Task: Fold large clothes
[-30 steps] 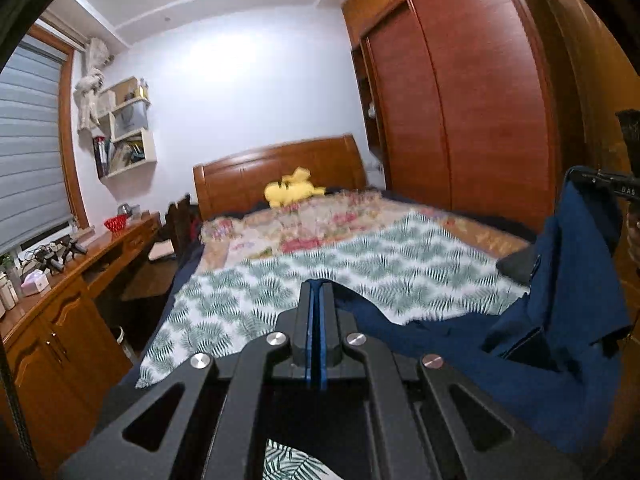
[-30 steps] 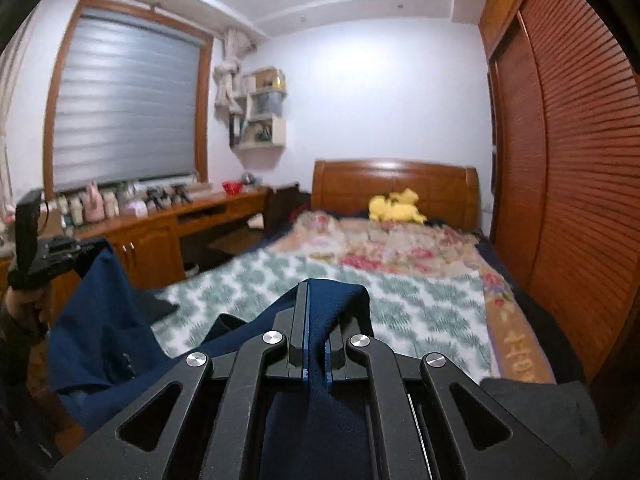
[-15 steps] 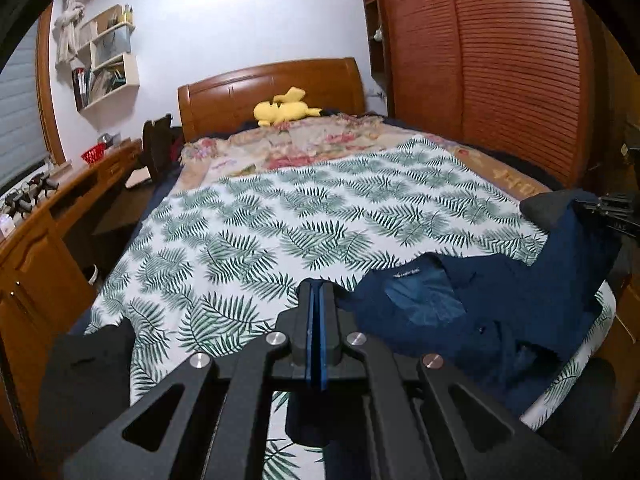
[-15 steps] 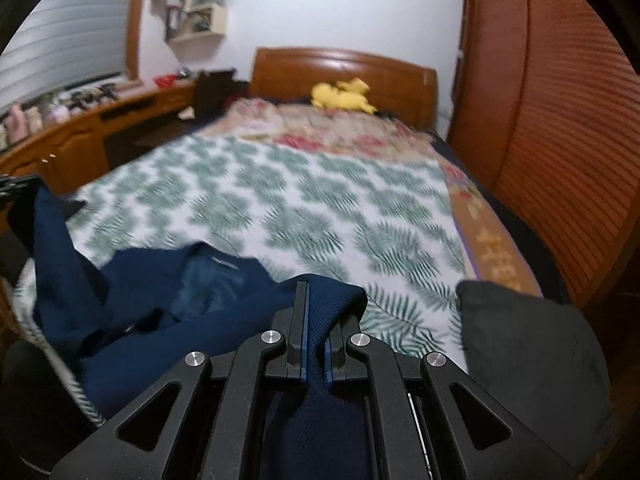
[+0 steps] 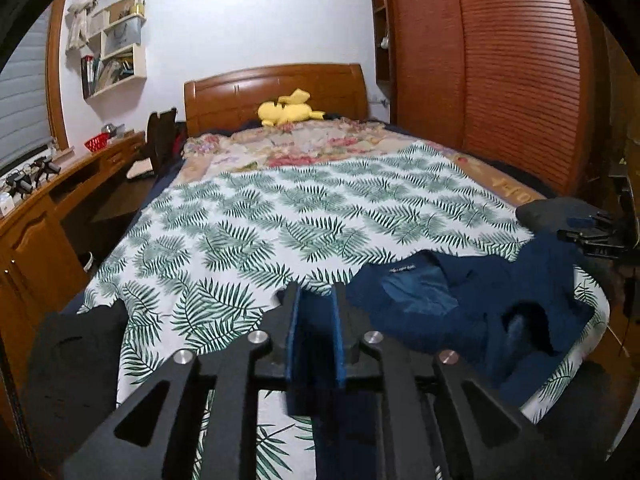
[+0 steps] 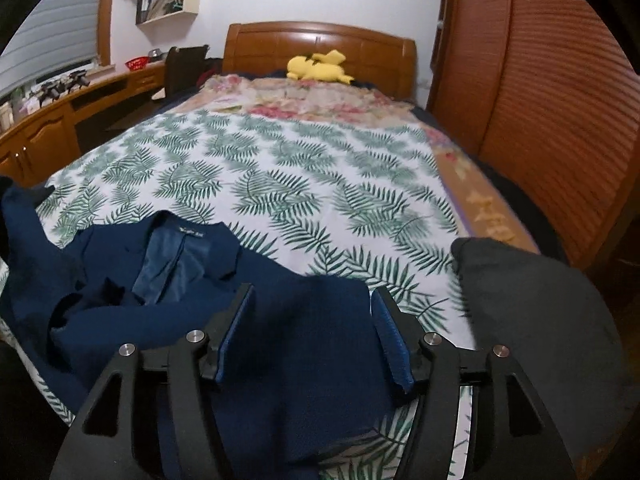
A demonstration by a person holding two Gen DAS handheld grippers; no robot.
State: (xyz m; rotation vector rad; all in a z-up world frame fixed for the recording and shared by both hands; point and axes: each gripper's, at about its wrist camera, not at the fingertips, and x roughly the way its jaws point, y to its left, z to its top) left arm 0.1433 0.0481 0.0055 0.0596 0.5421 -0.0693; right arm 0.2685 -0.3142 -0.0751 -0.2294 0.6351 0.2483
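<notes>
Jacket (image 6: 280,320): a navy blazer, lying crumpled near the foot of the bed (image 6: 304,184), collar toward the headboard, shiny blue lining showing at the open neck.
Handling: my guess is soft and floppy but with some weight; the lining looks slick, so layers will likely slide over each other, while the collar and lapels should hold more shape than the body.
Where to hold: I'd take it at the shoulder seams or the hem corners, pinching outer cloth and lining together; the bunched middle would only drag the wrinkles along.
Right gripper (image 6: 312,332): jaws spread wide, cloth lying loose between the blue pads (image 6: 236,332), nothing pinched.
Left gripper (image 5: 314,336): jaws narrowly parted, a strip of navy cloth in the gap; it does not look squeezed.
Label: a small tag (image 6: 191,232) inside the collar carries pale lettering, too small to read.
Other writing: yellow characters on the orange blanket edge (image 6: 488,216) along the right side, which I cannot make out.
Cover: white sheet (image 5: 320,220) with green fern print, under the jacket.
Nearby: a dark grey bundle (image 6: 532,320) just right of the jacket; a black one (image 5: 72,364) at the left corner.
Far end: a yellow plush (image 5: 288,112) by the headboard (image 5: 276,88).
</notes>
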